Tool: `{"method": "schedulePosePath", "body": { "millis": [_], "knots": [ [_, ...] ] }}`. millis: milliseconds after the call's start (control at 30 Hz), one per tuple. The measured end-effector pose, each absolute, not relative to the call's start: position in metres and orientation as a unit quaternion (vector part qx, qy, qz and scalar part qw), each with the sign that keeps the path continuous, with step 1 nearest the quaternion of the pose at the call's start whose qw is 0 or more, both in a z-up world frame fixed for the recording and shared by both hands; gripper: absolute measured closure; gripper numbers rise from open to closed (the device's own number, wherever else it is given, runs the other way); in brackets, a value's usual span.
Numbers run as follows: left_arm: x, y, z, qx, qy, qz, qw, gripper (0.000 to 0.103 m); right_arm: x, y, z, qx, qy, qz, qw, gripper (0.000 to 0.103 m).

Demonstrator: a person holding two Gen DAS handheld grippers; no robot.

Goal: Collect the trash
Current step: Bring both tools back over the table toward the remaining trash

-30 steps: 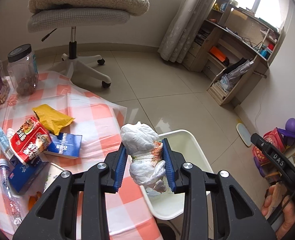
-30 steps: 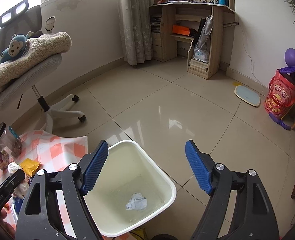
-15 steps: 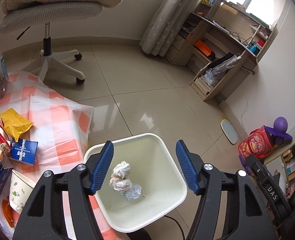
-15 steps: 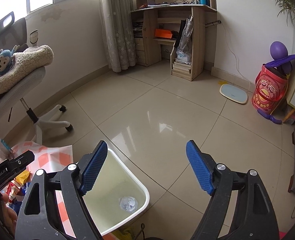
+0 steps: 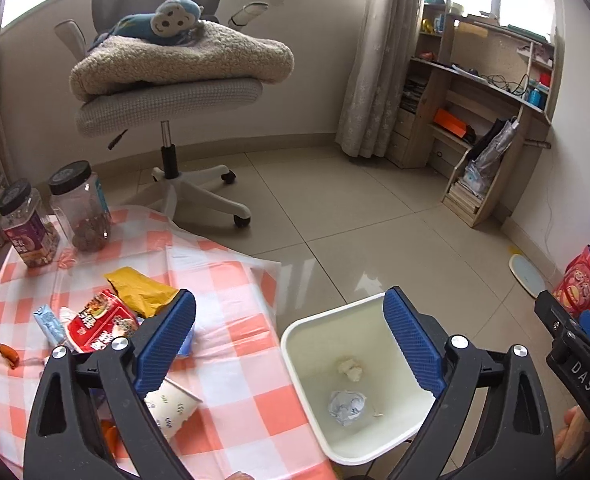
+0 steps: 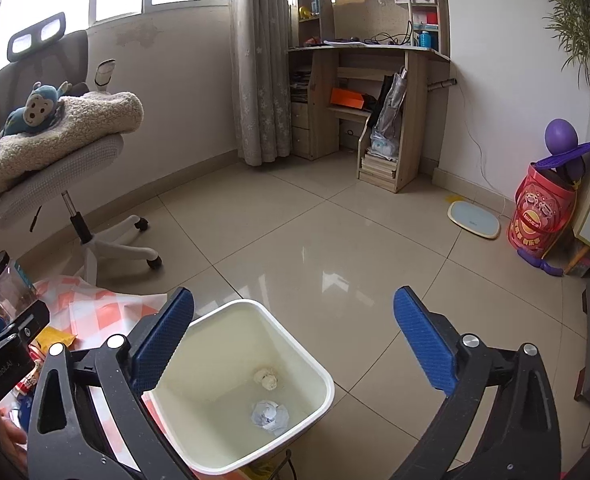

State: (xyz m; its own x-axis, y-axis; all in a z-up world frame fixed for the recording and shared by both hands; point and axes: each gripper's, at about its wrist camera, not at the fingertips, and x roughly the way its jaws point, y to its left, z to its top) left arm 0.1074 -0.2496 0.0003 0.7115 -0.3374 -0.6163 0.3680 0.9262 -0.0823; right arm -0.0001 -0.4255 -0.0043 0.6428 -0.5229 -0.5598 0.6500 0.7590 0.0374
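Trash lay in two places relative to the white bin (image 5: 295, 344): inside it, a crumpled white wad (image 5: 349, 368) and a bluish paper ball (image 5: 346, 407) rested apart on its bottom; beside it, on the checkered desk (image 5: 231, 420), sat a red snack packet (image 5: 99, 326), a yellow wrapper (image 5: 141, 290), a paper cup (image 5: 171, 406) and two lidded jars (image 5: 81, 208) farther from the bin. Left tongs (image 5: 289, 344) hung above the bin's desk-side rim, jaws opening wide, nothing between them. Right tongs (image 6: 293, 344) hovered over the bin's floor-side rim, jaws also opening, gripping nothing. An office chair (image 6: 59, 152) stood beyond the bin.
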Motion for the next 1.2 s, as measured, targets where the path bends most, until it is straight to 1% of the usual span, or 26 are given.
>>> {"method": "schedulePosePath", "body": {
  "millis": [100,267,533,933,1200],
  "knots": [
    [0.1,-0.229,0.005,0.032,0.305,-0.162,0.938,0.007,0.006,-0.405,-0.005,0.105,0.267,-0.316,0.904,0.007],
    [0.093,-0.199,0.012,0.047,0.28,-0.122,0.951,0.007,0.015,-0.375,-0.003,0.094,0.259,-0.292,0.916,0.007],
    [0.094,-0.15,0.013,0.045,0.273,-0.081,0.958,0.007,0.027,-0.321,0.005,0.056,0.236,-0.259,0.935,0.007],
    [0.105,-0.076,0.001,0.027,0.29,-0.021,0.956,0.007,0.055,-0.252,-0.001,0.042,0.244,-0.209,0.946,0.007],
    [0.133,-0.011,-0.02,0.004,0.328,0.047,0.943,0.007,0.082,-0.201,-0.014,0.029,0.265,-0.167,0.949,0.007]
  ]
}}
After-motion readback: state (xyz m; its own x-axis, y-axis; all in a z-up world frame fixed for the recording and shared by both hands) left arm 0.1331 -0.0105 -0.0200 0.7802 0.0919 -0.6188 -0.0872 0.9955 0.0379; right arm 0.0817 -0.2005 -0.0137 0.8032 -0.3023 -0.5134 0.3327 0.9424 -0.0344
